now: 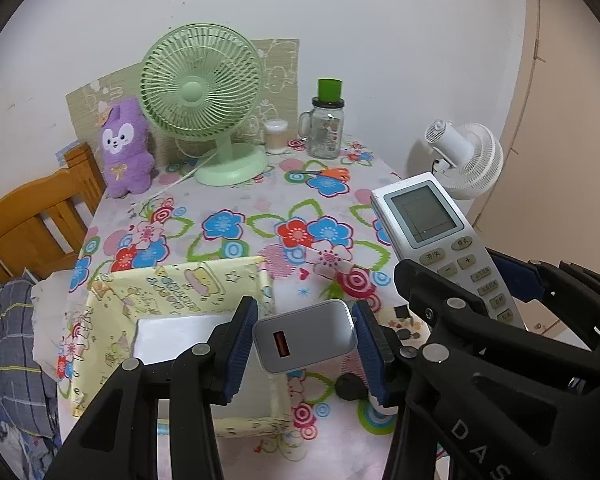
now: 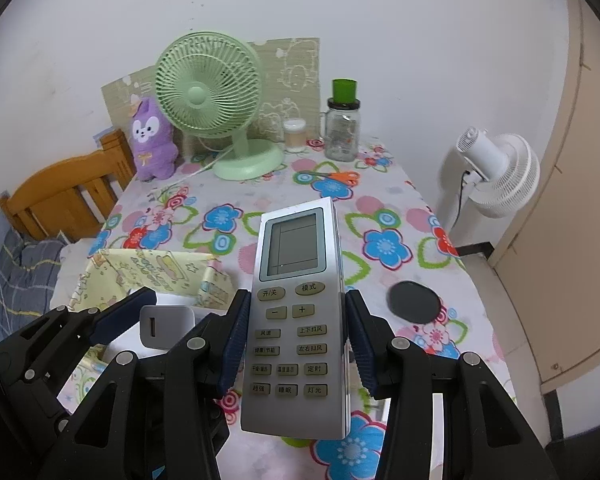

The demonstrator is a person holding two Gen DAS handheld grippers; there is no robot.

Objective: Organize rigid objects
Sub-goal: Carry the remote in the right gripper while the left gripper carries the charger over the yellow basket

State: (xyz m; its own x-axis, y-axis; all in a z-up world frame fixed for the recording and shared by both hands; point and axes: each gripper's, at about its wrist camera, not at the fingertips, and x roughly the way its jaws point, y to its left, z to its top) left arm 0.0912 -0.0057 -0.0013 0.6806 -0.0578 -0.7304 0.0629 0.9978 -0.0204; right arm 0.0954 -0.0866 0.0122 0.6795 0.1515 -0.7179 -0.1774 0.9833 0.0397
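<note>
My left gripper is shut on a white USB charger and holds it above the right edge of the yellow patterned box. My right gripper is shut on a silver air-conditioner remote, screen facing up, held above the flowered table. The remote also shows at the right of the left wrist view. The charger and the box show at the left of the right wrist view.
On the flowered tablecloth lie a black round disc and orange-handled scissors. At the back stand a green fan, a purple plush, a small jar and a glass mug with green lid. A white fan stands at the right, a wooden chair at the left.
</note>
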